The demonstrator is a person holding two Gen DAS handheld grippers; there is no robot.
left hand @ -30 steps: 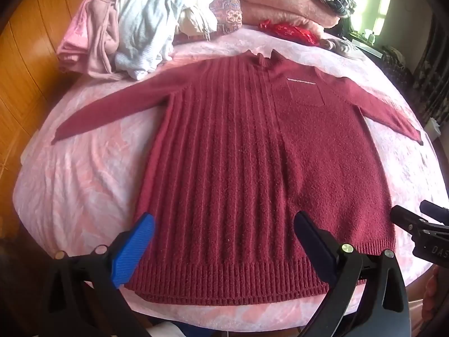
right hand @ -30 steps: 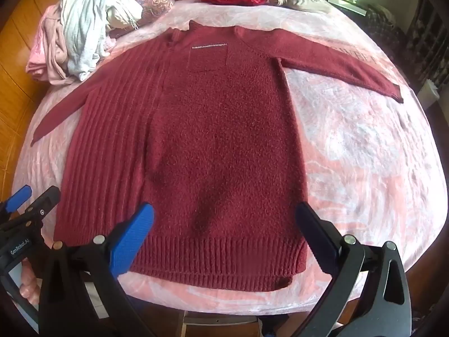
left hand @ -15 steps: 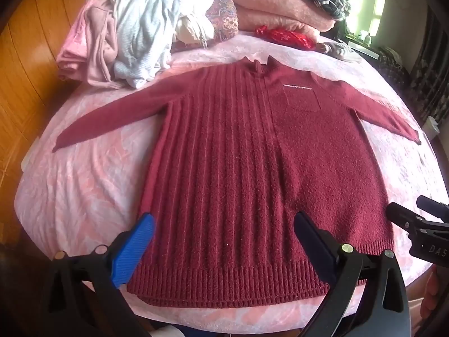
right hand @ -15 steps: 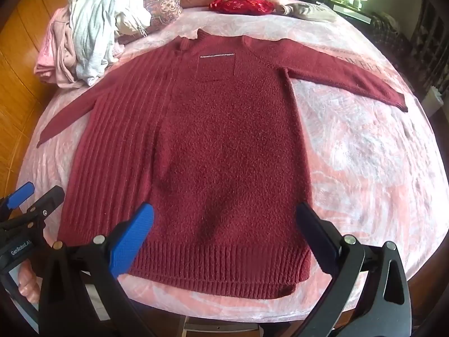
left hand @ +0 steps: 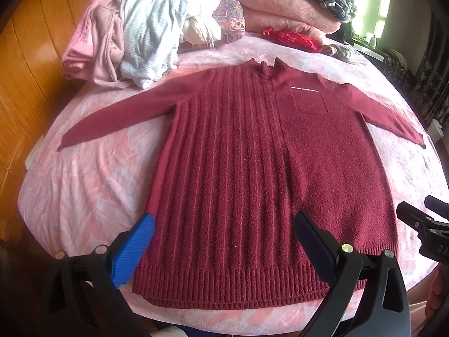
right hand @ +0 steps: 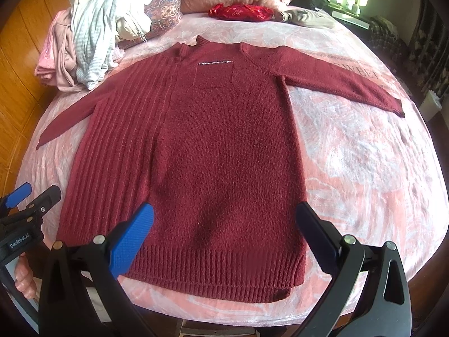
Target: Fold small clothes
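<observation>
A dark red knit sweater point(left hand: 252, 168) lies flat, front up, on the pink bed cover point(left hand: 84, 174), both sleeves spread out sideways; it also shows in the right wrist view point(right hand: 213, 146). Its ribbed hem point(left hand: 224, 283) is nearest me. My left gripper point(left hand: 224, 241) is open and empty, held above the hem's left half. My right gripper point(right hand: 224, 230) is open and empty above the hem's right half. Each gripper shows at the edge of the other's view: the right one point(left hand: 421, 221) and the left one point(right hand: 31, 196).
A heap of pink and white clothes point(left hand: 134, 45) lies at the far left of the bed. Folded pink blankets point(left hand: 286, 8) and a red pouch point(left hand: 291, 38) lie at the back. A wooden wall point(left hand: 25, 64) runs along the left. The bed's front edge is just under the grippers.
Both grippers have drawn back and tilted a little, so the sweater sits lower in view and more of the back of the bed shows. The sweater has not moved.
</observation>
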